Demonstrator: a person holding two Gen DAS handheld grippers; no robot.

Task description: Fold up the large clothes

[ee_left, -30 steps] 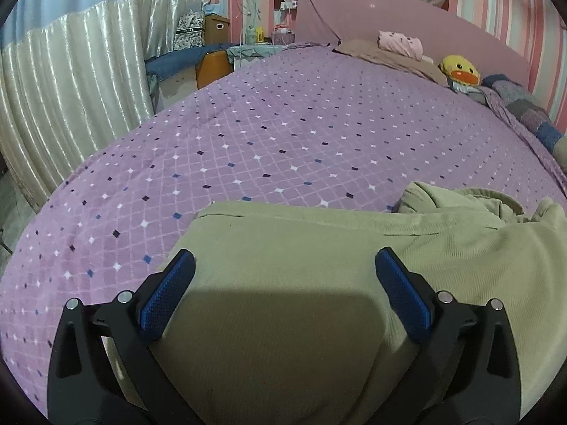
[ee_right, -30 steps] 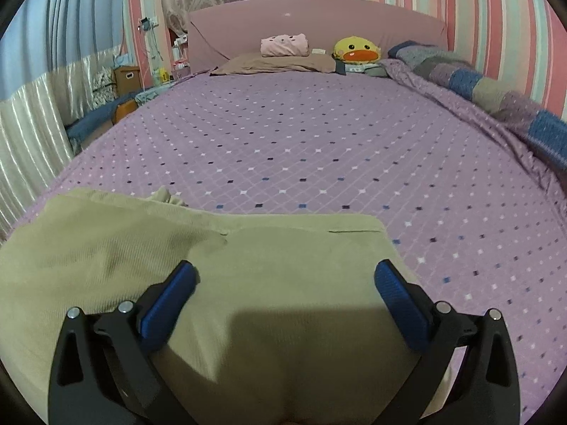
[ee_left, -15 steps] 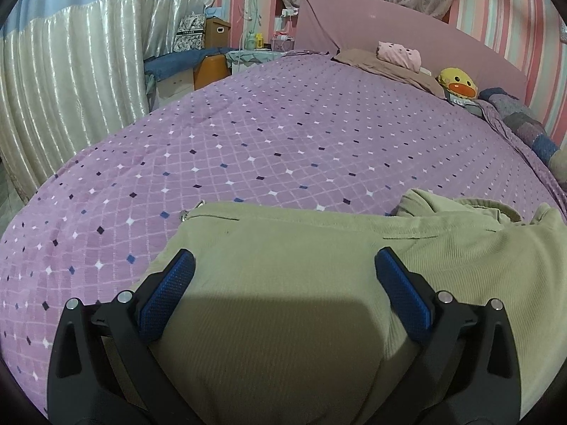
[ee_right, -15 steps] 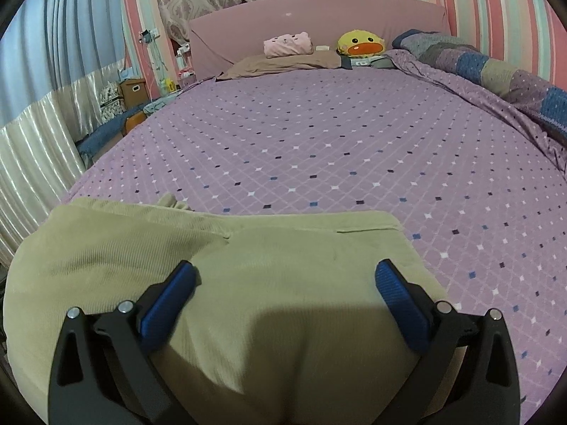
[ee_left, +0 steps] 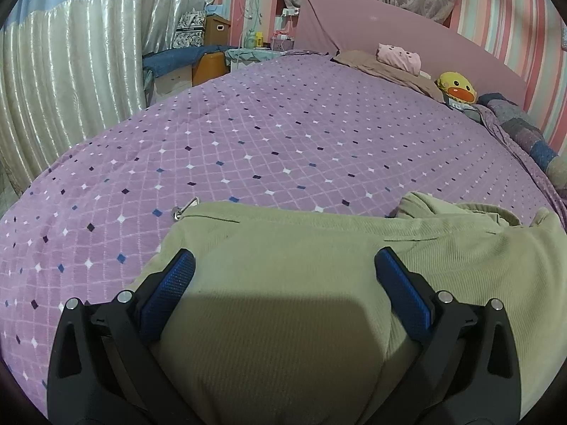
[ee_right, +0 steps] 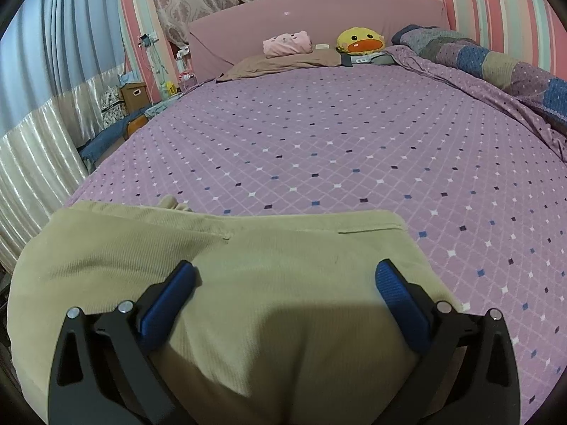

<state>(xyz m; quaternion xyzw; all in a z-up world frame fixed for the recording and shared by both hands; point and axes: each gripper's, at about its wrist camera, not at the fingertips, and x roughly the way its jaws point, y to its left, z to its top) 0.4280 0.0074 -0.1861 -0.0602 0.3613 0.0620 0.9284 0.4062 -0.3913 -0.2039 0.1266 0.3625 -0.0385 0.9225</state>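
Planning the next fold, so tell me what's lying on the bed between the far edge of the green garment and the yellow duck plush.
Only bare purple bedspread lies between the green garment and the yellow duck plush; the right wrist view shows it best.

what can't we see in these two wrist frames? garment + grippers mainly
- Olive garment: near edge cut off by the bottom of both wrist views and covered by the gripper bodies, so its full shape is unknown.
- Left gripper and right gripper: both open; whether the fingers touch the cloth cannot be told.
- Metal piece at the garment's far corner, left wrist view: too small to identify.
- Bunched fabric: folds hide what part it is.
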